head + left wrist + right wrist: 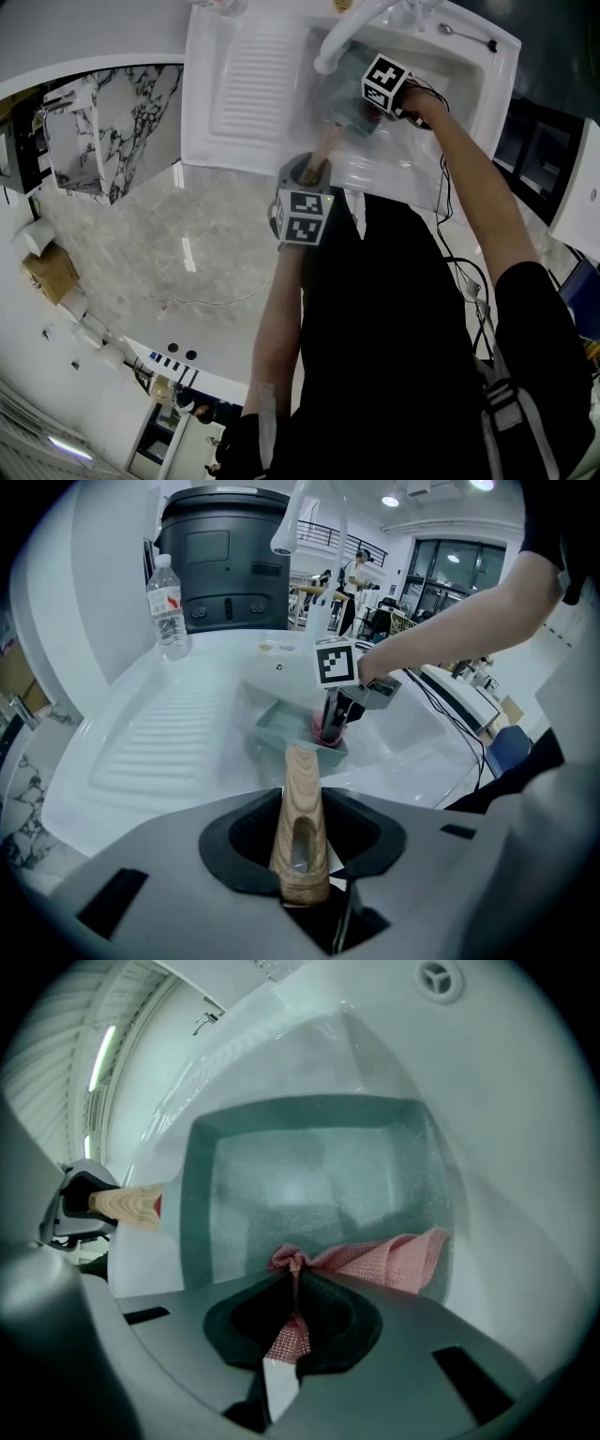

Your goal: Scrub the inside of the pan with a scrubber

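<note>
Sink (246, 84), teal pan (319, 1166), illegible bottle (170, 611) label

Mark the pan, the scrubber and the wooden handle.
pan (319, 1176): right gripper view, bare inside floor.
scrubber (398, 1258): right gripper view, loose pink mesh.
wooden handle (300, 794): left gripper view, shaft above its slot.

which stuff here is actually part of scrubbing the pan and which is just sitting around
In the job: teal pan, its wooden handle clamped in the left gripper, pink mesh scrubber pinched in the right gripper.
Just lying about: water bottle, spoon, dark appliance.
</note>
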The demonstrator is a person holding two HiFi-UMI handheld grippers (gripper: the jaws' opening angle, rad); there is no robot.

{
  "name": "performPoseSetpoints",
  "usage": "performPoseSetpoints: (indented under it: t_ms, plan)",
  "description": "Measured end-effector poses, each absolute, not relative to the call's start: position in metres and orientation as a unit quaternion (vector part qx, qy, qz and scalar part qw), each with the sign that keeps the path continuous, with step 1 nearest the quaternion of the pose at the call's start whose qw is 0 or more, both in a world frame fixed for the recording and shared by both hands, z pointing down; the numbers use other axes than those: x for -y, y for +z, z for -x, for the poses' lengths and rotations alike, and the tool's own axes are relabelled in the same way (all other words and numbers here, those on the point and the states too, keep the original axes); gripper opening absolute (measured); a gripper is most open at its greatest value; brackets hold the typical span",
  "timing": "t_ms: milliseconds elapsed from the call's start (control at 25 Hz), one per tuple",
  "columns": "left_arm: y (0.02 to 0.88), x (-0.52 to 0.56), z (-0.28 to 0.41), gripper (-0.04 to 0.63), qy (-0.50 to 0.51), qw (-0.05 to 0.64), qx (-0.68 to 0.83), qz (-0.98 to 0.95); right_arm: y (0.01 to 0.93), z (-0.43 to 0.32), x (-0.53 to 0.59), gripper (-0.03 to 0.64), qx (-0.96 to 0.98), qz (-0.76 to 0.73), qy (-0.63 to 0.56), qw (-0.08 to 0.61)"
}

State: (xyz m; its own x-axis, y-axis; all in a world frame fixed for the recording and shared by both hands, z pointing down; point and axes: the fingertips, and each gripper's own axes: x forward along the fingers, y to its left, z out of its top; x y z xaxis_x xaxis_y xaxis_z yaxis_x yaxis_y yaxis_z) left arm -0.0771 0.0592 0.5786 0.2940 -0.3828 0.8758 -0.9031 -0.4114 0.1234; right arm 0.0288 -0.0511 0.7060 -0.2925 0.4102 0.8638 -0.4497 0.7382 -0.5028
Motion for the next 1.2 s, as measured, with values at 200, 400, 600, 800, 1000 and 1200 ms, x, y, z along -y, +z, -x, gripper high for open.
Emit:
performPoseSetpoints:
  t_ms: [200, 400, 600, 800, 1000, 1200]
  plan:
    - [0.578, -0.059, 0.076, 0.149, 0.403, 0.324, 0.436, -0.737, 0.697, -0.02, 0.036, 0.037, 0.706, 0.009, 0.41, 0.578]
    - [0.575, -0.057, 0.075, 0.149, 0.403, 0.325, 0.436, -0.736, 0.684, -0.008, 0.022, 0.037, 0.696, 0.028, 0.463, 0.549]
    - [0.572, -0.059, 0.073, 0.149, 0.402, 0.326, 0.436, -0.736, 0.672, -0.001, 0.008, 0.037, 0.691, 0.042, 0.488, 0.532]
    - [0.574, -0.059, 0.076, 0.149, 0.4, 0.318, 0.434, -0.742, 0.668, 0.011, 0.012, 0.037, 0.723, 0.0, 0.491, 0.487]
    - [0.574, -0.062, 0.076, 0.149, 0.396, 0.31, 0.428, -0.75, 0.643, 0.011, 0.026, 0.037, 0.777, -0.098, 0.489, 0.384]
    - [0.572, -0.066, 0.077, 0.149, 0.388, 0.309, 0.421, -0.76, 0.583, 0.007, 0.025, 0.038, 0.845, -0.179, 0.402, 0.303]
